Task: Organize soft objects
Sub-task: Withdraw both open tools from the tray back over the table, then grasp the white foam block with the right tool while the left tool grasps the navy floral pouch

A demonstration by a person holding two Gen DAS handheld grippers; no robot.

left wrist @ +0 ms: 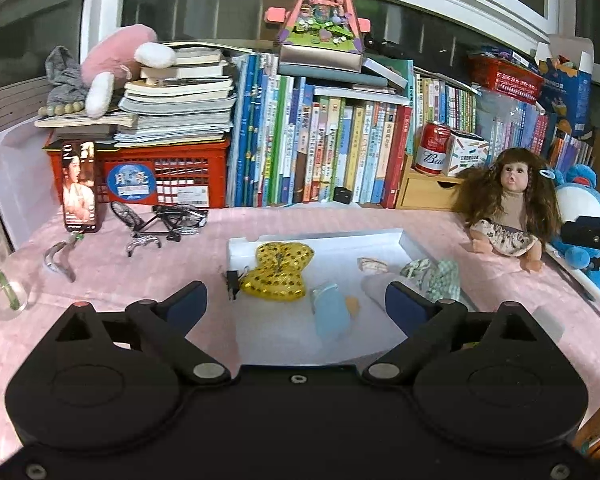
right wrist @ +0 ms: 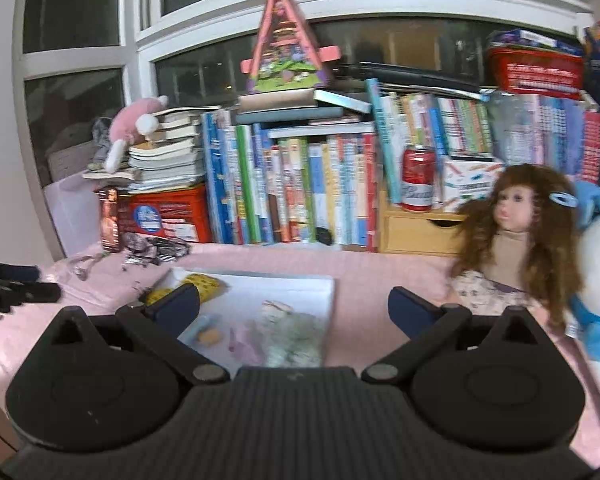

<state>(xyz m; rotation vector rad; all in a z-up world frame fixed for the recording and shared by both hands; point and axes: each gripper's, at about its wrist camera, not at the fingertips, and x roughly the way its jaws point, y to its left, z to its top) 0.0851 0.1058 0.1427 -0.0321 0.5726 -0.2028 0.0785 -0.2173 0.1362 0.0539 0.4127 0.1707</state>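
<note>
L gripper [left wrist: 296, 300]: mine, jaws wide, empty, poised over tray for next pick.
R gripper [right wrist: 294, 308]: also spread, empty, hovering near doll.
White tray [left wrist: 380, 236]: holds sequin bow [left wrist: 278, 272], blue pouch [left wrist: 332, 312], checked cloth [left wrist: 440, 276].
Doll [right wrist: 516, 248]: sits beside tray on the pink cloth, prob. next.

We hold two grippers, both level above the near edge of the surface, pointing toward its far edge. Left gripper [left wrist: 296, 304]: jaws spread wide, blue pads [left wrist: 188, 307] apart, nothing between them. Right gripper [right wrist: 294, 308]: jaws equally wide, fingers [right wrist: 414, 310] empty. Each gripper's tip shows at the edge of the other's view.
</note>
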